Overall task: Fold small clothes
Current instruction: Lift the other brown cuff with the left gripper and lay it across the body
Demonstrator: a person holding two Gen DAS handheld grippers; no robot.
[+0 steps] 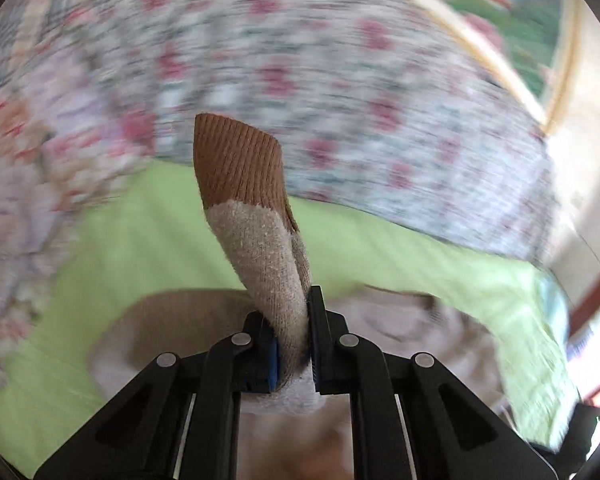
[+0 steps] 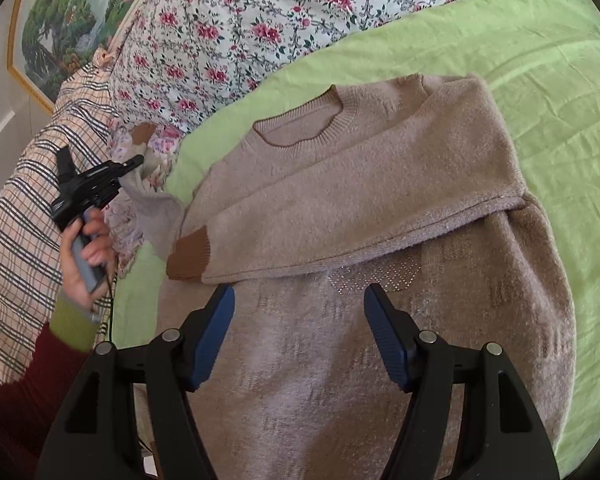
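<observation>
A beige knit sweater (image 2: 340, 208) with brown cuffs lies on a green sheet (image 2: 540, 80). Its one sleeve is folded across the chest, brown cuff (image 2: 190, 256) at the left. My left gripper (image 1: 294, 344) is shut on the other sleeve (image 1: 268, 248) and holds it lifted, brown cuff (image 1: 240, 160) pointing up. From the right wrist view the left gripper (image 2: 136, 162) is at the sweater's left side, holding that sleeve off the bed. My right gripper (image 2: 300, 336) is open and empty above the sweater's lower body.
A floral quilt (image 2: 240, 20) lies behind the green sheet. A plaid cloth (image 2: 32, 184) lies at the left. A framed landscape picture (image 2: 60, 20) hangs on the wall. The left wrist view is motion-blurred.
</observation>
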